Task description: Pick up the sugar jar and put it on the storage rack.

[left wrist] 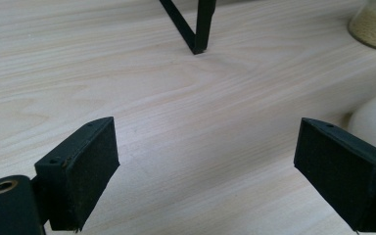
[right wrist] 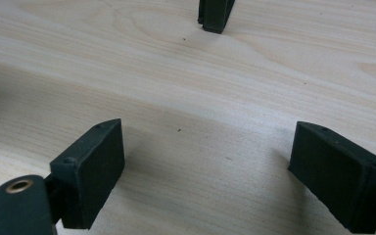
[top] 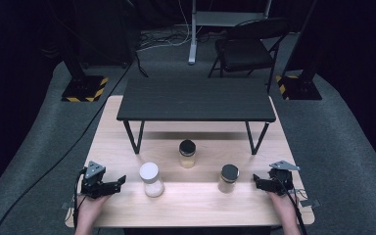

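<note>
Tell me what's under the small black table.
Bare wooden tabletop and shadow show under the small black table, between its angled legs. Its top hides the strip beneath its far part.

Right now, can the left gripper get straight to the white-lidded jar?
Probably yes. The left gripper stands open beside the white-lidded jar, with bare wooden table between them and nothing in the way.

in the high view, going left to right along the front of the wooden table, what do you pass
left gripper → white-lidded jar → black-lidded jar of yellowish grains, set farther back → black-lidded jar → right gripper
</note>
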Tool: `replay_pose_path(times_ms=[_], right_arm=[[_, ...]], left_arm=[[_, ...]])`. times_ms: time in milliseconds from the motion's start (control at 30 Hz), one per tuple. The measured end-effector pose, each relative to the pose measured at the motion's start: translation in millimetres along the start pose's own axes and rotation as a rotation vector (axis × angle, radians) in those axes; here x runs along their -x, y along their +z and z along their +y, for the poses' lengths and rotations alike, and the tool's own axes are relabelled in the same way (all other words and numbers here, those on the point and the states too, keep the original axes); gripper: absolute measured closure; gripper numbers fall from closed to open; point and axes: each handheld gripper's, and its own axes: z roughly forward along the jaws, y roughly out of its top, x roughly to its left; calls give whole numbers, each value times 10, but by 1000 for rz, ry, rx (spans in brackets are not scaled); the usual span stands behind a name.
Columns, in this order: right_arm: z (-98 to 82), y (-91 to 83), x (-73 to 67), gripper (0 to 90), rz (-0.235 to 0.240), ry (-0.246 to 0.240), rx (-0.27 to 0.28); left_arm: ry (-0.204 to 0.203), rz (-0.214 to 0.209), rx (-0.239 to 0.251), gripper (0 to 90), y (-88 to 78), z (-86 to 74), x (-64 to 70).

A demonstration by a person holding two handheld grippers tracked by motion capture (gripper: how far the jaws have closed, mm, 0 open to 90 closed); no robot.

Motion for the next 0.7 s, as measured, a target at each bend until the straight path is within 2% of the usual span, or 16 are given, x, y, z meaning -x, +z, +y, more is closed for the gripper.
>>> replay_pose_path(times_ms=[200, 433, 700], right_arm=[[0, 0, -1, 122, -1, 0, 0], [1, 1, -3, 121, -2, 2, 0], [1, 1, -3, 121, -2, 3, 0]], left_arm=[[11, -22, 27, 92, -93, 62, 62], [57, -40, 45, 92, -187, 135, 160], [78, -65, 67, 91, -286, 199, 267]])
